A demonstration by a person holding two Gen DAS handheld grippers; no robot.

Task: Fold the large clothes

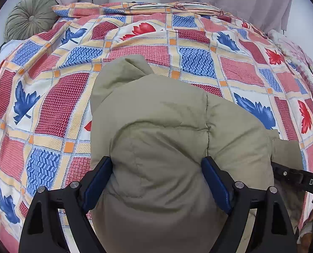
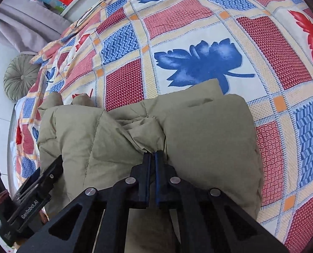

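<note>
The puffy jacket (image 1: 156, 139) lies bunched on the bed (image 1: 51, 105), the right claw (image 2: 152, 155) pinches a thin fold of it and the left claw (image 1: 156, 181) stands open around it, so the slippery fabric may slip out when pulled.

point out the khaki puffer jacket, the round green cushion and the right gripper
khaki puffer jacket (image 1: 160, 126), left wrist view, quilted middle
round green cushion (image 1: 31, 16), left wrist view, centre button
right gripper (image 2: 152, 155), right wrist view, between fingertips

Bed with patchwork leaf-print bedspread (image 1: 198, 63), puffy olive jacket (image 1: 162, 126) lying on it
</note>
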